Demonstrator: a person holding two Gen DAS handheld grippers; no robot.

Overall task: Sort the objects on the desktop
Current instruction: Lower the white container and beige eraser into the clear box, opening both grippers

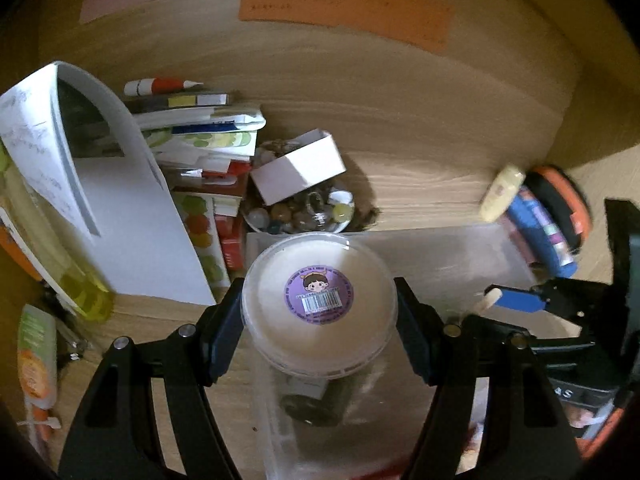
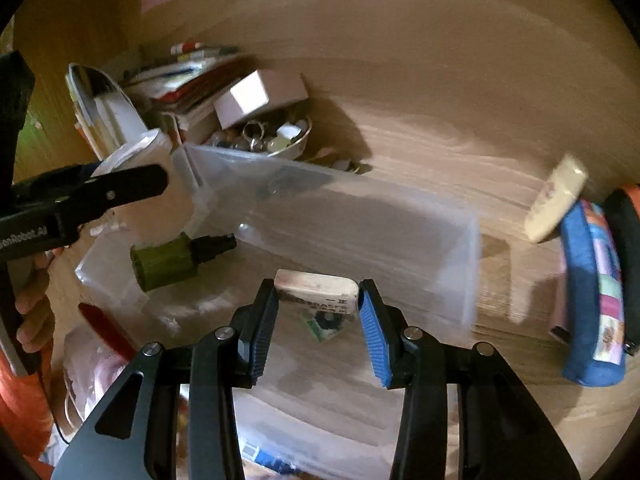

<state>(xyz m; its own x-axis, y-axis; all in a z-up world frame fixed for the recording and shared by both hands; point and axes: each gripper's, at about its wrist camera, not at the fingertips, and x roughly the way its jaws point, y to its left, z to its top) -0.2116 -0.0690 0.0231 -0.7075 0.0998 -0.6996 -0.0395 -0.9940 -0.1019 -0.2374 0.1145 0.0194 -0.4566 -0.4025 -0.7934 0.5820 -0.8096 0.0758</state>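
Observation:
My left gripper [image 1: 319,308] is shut on a round white container [image 1: 319,300] with a purple sticker, held above a clear plastic bin [image 1: 460,256]. My right gripper [image 2: 318,316] is shut on a worn white eraser [image 2: 316,290], held over the same bin [image 2: 400,240]. A small green bottle [image 2: 176,258] with a black cap lies inside the bin, as does a small green and white item [image 2: 322,326]. The left gripper shows at the left of the right wrist view [image 2: 100,192]. The right gripper's blue pad shows in the left wrist view [image 1: 516,300].
A bowl of beads and trinkets [image 1: 304,208] with a white box [image 1: 298,166] on it stands behind the bin. Stacked books and papers [image 1: 192,128] lie at left. A cream tube [image 2: 556,200] and a blue pouch [image 2: 592,292] lie at right. A yellow bottle [image 1: 80,280] is near left.

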